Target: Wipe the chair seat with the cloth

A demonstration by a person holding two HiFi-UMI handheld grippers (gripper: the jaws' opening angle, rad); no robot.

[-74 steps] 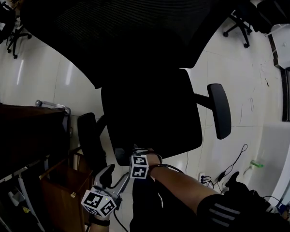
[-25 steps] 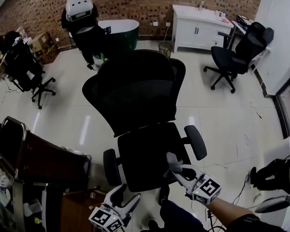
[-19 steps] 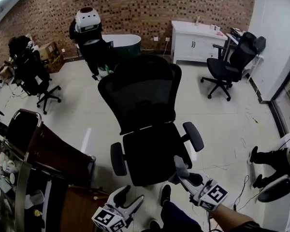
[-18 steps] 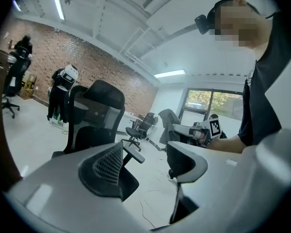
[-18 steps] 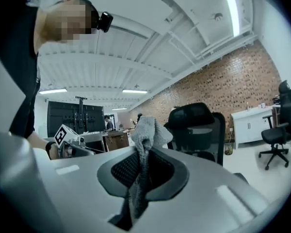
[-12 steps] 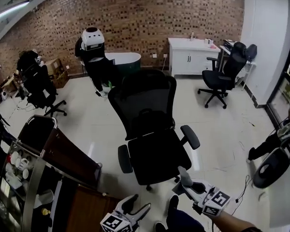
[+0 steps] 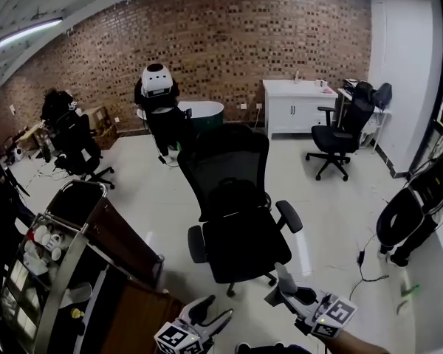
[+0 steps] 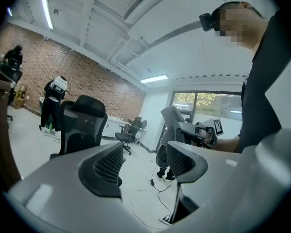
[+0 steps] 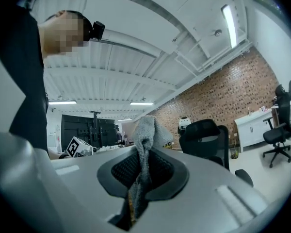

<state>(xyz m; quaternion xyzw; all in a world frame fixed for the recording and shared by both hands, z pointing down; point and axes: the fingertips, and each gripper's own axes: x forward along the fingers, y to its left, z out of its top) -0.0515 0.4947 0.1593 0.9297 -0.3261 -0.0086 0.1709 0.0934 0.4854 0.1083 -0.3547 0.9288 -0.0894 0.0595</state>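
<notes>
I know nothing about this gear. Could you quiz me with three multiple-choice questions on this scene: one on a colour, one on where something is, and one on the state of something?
1. What colour is the nearest chair seat?
A. white
B. red
C. black

2. Where is the cloth?
A. spread on the chair seat
B. clamped in the right gripper
C. draped over the left gripper

3. How do the left gripper's jaws stand?
A. apart, with nothing between them
B. shut on the cloth
C. pressed together, empty

Answers:
1 C: the head view shows a black seat on the pale floor.
2 B: the right gripper view shows the grey cloth pinched between its jaws, well clear of the chair.
3 A: the left gripper view shows a wide gap between them, with only the room behind.
</notes>
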